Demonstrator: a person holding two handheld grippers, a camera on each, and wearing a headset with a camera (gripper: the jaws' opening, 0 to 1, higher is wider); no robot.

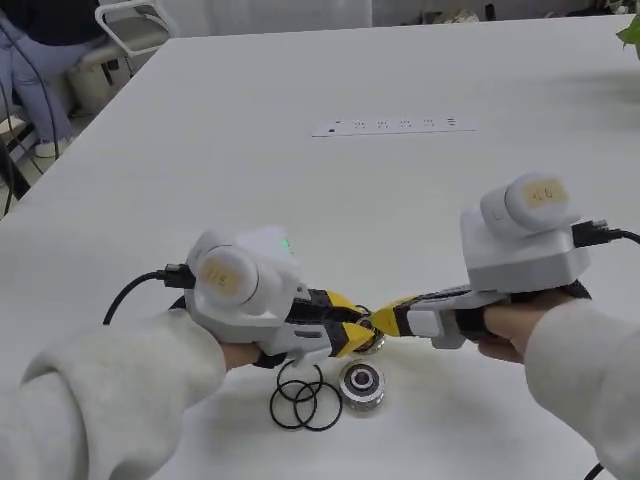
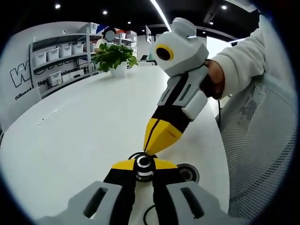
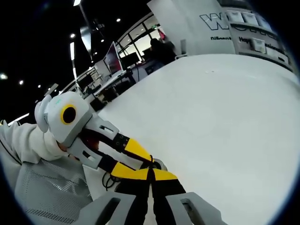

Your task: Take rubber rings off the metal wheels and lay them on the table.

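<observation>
Nearest, black rings (image 1: 305, 398) lie overlapped and flat on the table (image 1: 300, 180). A loose wheel (image 1: 361, 383) sits just beside them, flat, bore up. Just beyond, the left gripper (image 1: 350, 328) is clamped on a second wheel (image 2: 144, 168); I cannot tell its axis. The right gripper (image 1: 388, 320) meets it tip to tip, jaws together at that wheel's rim; whether they nip a ring is unclear. The left gripper view shows the table edge near the loose wheel. Farther off, bare table runs to a power strip (image 1: 393, 126).
</observation>
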